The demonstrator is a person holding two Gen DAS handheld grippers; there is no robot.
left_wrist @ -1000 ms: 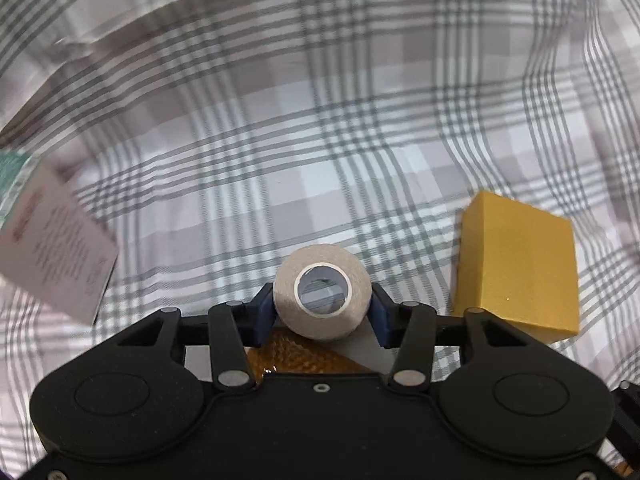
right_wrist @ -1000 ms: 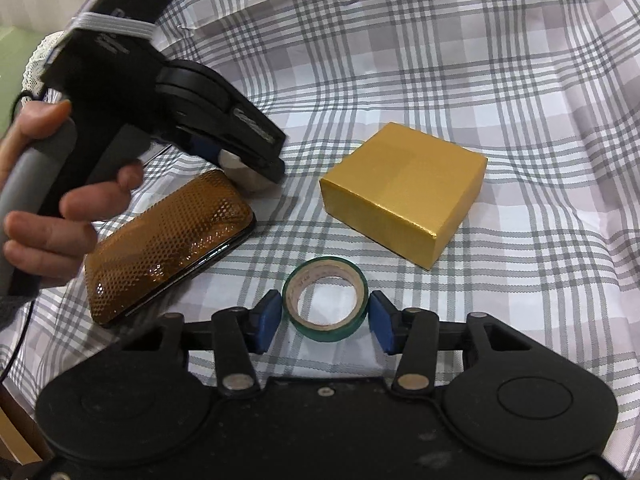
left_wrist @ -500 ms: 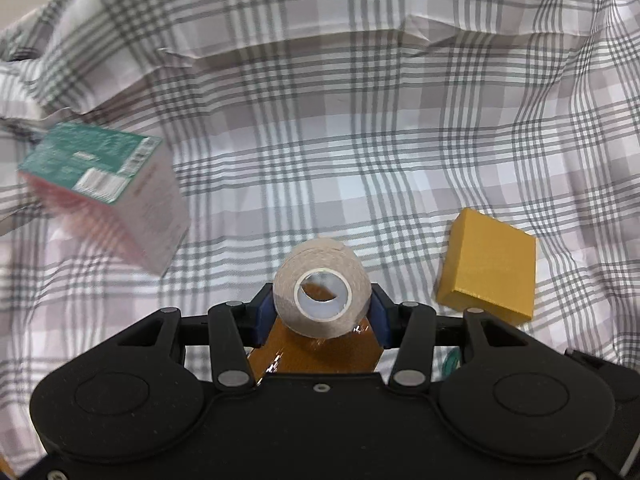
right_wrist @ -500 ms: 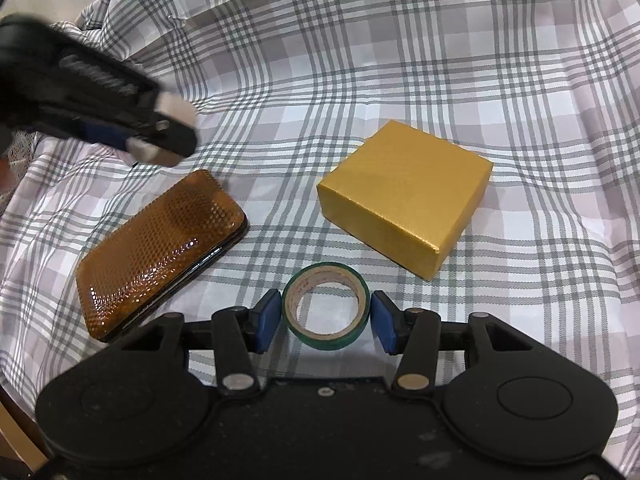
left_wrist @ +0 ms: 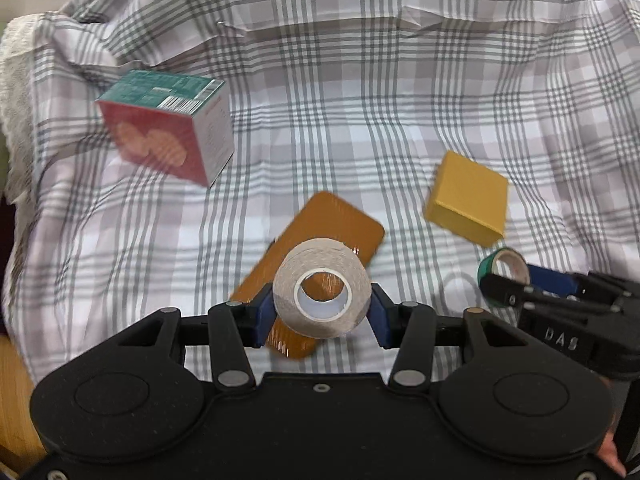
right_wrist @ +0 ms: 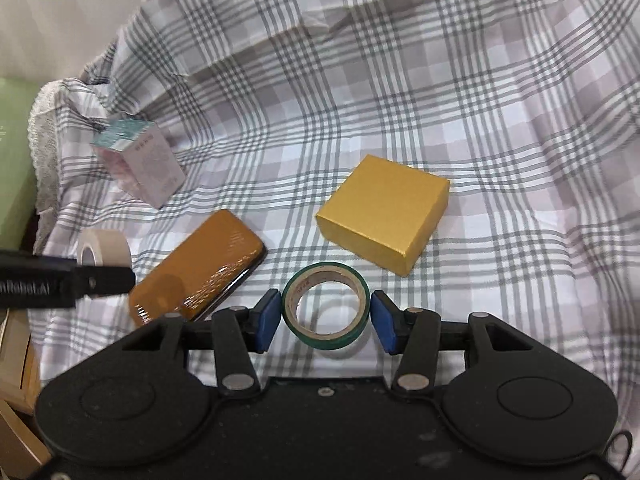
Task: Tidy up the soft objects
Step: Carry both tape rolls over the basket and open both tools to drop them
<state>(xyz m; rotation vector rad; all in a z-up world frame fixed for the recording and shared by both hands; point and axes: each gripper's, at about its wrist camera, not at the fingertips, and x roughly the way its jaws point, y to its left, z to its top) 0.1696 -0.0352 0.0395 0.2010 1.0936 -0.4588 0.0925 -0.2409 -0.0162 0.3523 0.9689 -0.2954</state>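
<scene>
My left gripper (left_wrist: 320, 308) is shut on a beige tape roll (left_wrist: 320, 276), held in the air above an orange textured case (left_wrist: 336, 216). My right gripper (right_wrist: 326, 320) is shut on a green tape roll (right_wrist: 326, 338), its blue pads against the roll's sides, just above the plaid cloth (right_wrist: 480, 160). In the left wrist view the right gripper (left_wrist: 506, 276) and green roll (left_wrist: 490, 266) sit low on the right. In the right wrist view the left gripper (right_wrist: 106, 268) carries the beige roll (right_wrist: 104, 246) at the left edge.
A yellow box (right_wrist: 384, 216) lies on the cloth right of the orange case (right_wrist: 196, 272). A red and teal carton (left_wrist: 168, 136) stands tilted at the far left. Beyond the cloth's left edge are a lace cloth (right_wrist: 44, 128), a green box (right_wrist: 12, 160) and cardboard (right_wrist: 16, 360).
The left gripper rose and drew back with the beige roll, bringing the case, carton and right gripper into its view. The right gripper lifted the green roll slightly.
</scene>
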